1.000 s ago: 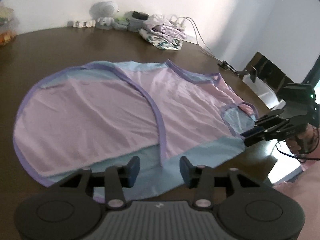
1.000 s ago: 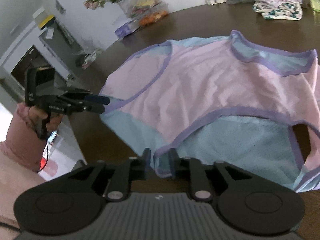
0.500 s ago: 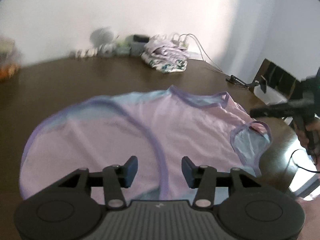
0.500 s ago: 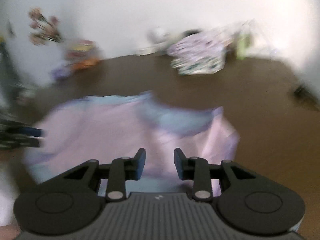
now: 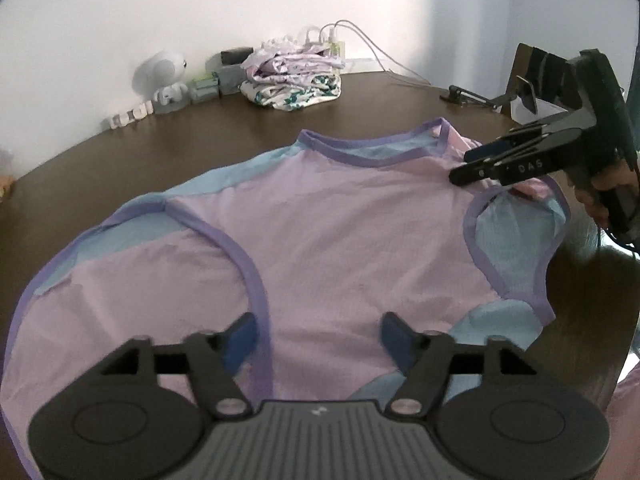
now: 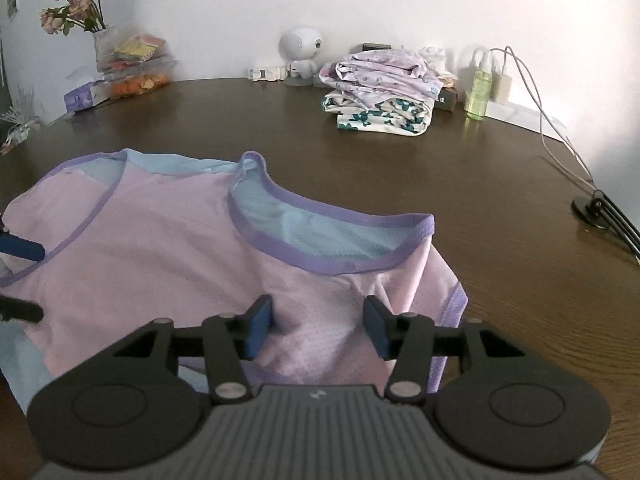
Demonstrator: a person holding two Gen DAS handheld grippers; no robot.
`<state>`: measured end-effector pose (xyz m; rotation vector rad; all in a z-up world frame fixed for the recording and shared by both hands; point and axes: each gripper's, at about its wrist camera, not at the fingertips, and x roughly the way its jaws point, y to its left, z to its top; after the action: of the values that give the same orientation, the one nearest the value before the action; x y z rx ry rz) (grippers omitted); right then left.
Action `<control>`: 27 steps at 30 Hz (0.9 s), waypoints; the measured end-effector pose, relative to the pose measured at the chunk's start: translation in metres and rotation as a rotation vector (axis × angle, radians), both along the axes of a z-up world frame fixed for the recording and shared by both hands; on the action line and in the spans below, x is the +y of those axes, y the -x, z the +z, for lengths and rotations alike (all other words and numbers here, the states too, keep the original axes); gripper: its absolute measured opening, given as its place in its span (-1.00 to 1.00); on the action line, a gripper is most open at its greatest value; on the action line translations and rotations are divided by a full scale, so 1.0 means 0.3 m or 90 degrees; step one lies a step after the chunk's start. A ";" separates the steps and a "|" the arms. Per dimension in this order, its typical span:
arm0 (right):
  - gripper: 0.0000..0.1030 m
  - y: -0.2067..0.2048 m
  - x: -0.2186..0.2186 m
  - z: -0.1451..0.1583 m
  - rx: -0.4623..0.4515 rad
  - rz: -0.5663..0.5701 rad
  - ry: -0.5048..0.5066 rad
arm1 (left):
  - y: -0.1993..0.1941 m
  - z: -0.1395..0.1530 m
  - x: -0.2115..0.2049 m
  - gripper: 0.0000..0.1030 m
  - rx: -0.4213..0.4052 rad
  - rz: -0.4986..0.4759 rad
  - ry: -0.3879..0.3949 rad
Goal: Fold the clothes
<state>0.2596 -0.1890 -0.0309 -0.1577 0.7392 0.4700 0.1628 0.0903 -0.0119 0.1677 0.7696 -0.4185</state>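
A pink and light-blue top with purple trim (image 5: 340, 220) lies spread on the dark brown table (image 5: 200, 140). My left gripper (image 5: 320, 340) hovers over the near part of the top. Its jaws are opening, and the cloth under them is not pinched. My right gripper (image 5: 460, 166) reaches in from the right near the armhole. In the right wrist view the top (image 6: 160, 248) shows its neckline. There my right gripper (image 6: 318, 332) is opening, with a low ridge of pink cloth between the pads but not pressed. My left gripper (image 6: 22, 280) shows at the left edge.
A pile of folded clothes (image 6: 384, 92) sits at the back of the table beside a white round toy (image 6: 300, 48) and a green bottle (image 6: 478, 88). White cables (image 6: 540, 100) and a black clamp stand (image 6: 592, 208) lie at the right. A flower vase (image 6: 76, 8) and snack bags (image 6: 132, 64) are at the back left.
Both grippers swung across the top and their jaws widened. The right gripper, which was nearly shut around the purple hem, now stands apart over pink cloth near the neckline.
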 end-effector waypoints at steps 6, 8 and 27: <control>0.62 0.081 -0.040 0.123 -0.053 0.020 -0.103 | 0.041 0.103 0.186 0.78 -0.059 0.094 0.110; 0.86 0.128 -0.061 0.163 -0.076 0.031 -0.132 | 0.075 0.128 0.247 0.84 -0.086 0.136 0.118; 0.99 0.445 -0.090 0.116 -0.098 0.058 -0.011 | 0.351 0.049 0.265 1.00 -0.060 0.137 0.046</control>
<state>0.1262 -0.2160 0.0039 -0.2088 0.5788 0.5445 0.0575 0.1698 0.0029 0.0355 0.6713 -0.2315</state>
